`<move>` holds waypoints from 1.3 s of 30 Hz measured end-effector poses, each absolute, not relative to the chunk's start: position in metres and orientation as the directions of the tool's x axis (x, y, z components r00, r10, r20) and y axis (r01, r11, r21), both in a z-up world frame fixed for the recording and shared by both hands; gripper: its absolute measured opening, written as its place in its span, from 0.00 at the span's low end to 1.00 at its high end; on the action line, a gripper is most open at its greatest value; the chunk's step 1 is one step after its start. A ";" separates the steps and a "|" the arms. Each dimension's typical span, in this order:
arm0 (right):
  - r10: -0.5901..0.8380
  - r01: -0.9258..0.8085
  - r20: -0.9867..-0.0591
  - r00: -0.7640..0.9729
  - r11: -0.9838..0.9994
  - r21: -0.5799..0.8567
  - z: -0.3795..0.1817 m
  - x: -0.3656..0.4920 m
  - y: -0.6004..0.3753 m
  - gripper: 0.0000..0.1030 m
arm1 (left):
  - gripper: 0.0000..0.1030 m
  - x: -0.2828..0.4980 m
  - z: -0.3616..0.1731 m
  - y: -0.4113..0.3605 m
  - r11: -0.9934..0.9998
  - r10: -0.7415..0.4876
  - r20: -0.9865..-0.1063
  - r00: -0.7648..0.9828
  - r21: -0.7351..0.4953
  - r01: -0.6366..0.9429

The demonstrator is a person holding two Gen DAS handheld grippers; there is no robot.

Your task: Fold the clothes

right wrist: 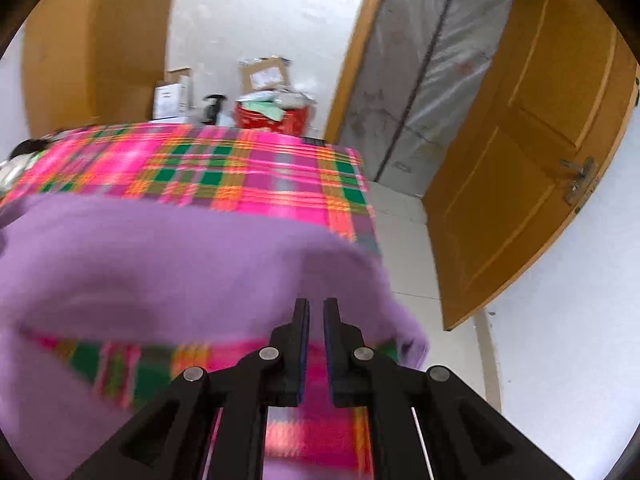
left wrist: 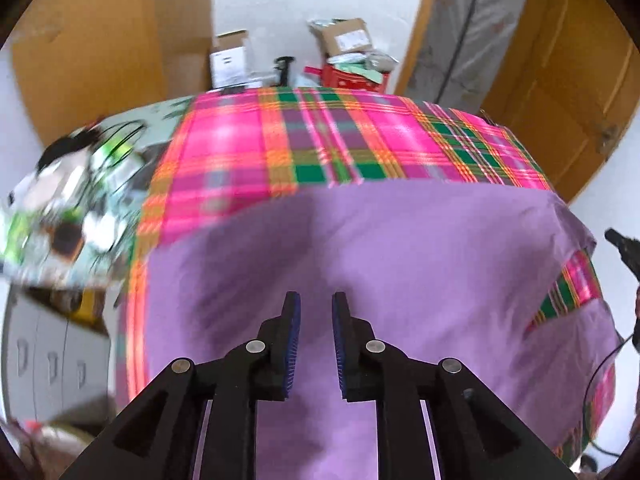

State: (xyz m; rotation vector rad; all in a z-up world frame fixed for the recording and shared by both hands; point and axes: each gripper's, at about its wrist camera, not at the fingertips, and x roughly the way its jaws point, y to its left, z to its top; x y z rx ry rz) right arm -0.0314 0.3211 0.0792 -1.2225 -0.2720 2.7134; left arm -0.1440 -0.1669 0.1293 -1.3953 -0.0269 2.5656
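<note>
Room: white walls, an orange-brown wooden door (right wrist: 532, 184) standing ajar at the right, and a heap of cardboard boxes (left wrist: 348, 36) against the far wall behind the work surface.

Surface: a bright pink, green and orange plaid cloth (left wrist: 304, 140) covers what looks like a desk or a bed; I cannot tell which. It gives a broad flat area on which a garment can be spread.

Garment: a plain lilac fabric garment (left wrist: 360, 248) lies spread over the near part of the plaid cloth, its far edge running straight across. In the right wrist view a strip of plaid shows between two lilac areas, so part of it seems doubled over or bunched; the blur keeps me from saying which part.

Left gripper (left wrist: 316, 308): poised over the middle of the lilac cloth, its blue-padded fingers (left wrist: 294, 320) a narrow gap apart with nothing between them.

Right gripper (right wrist: 316, 312): near the garment's right-hand corner by the surface's edge, fingers nearly together; no cloth visibly pinched.

Clutter: a patterned green and white bundle (left wrist: 76, 200) sits off to the left, clear of the garment.

Stage: both views are smeared with motion. The layout fits either a garment laid out for folding or one partway folded.
</note>
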 end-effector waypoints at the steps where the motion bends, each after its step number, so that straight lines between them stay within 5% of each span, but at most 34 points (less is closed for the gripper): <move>1: 0.194 -0.040 -0.720 -0.666 -0.974 -0.225 0.082 -0.018 0.313 0.06 | 0.16 -0.126 0.131 -0.176 -0.978 0.199 -0.821 -0.535 -0.129 -0.166; 10: -0.096 0.255 -0.744 -0.661 -0.962 -0.103 0.063 0.070 0.225 0.07 | 0.19 -0.003 0.108 -0.251 -0.963 0.154 -0.805 -0.573 -0.251 0.094; 13: -0.190 0.367 -0.762 -0.619 -0.928 -0.066 0.047 0.088 0.190 0.14 | 0.26 0.025 0.100 -0.272 -0.939 0.136 -0.797 -0.589 -0.293 0.179; 23: -0.445 0.639 -0.763 -0.469 -0.767 0.054 0.018 0.127 0.109 0.26 | 0.27 0.073 0.062 -0.285 -0.843 0.270 -0.781 -0.564 -0.474 0.252; 28: -0.458 0.725 -0.783 -0.421 -0.688 0.013 0.004 0.144 0.079 0.34 | 0.27 0.079 0.049 -0.285 -0.769 0.352 -0.742 -0.571 -0.577 0.275; 30: -0.450 0.749 -0.793 -0.411 -0.662 -0.012 -0.002 0.149 0.072 0.42 | 0.35 0.078 0.046 -0.286 -0.735 0.381 -0.714 -0.587 -0.619 0.276; 39: -0.393 0.701 -0.791 -0.468 -0.711 -0.061 -0.016 0.141 0.070 0.42 | 0.42 0.067 0.039 -0.296 -0.623 0.422 -0.652 -0.630 -0.713 0.321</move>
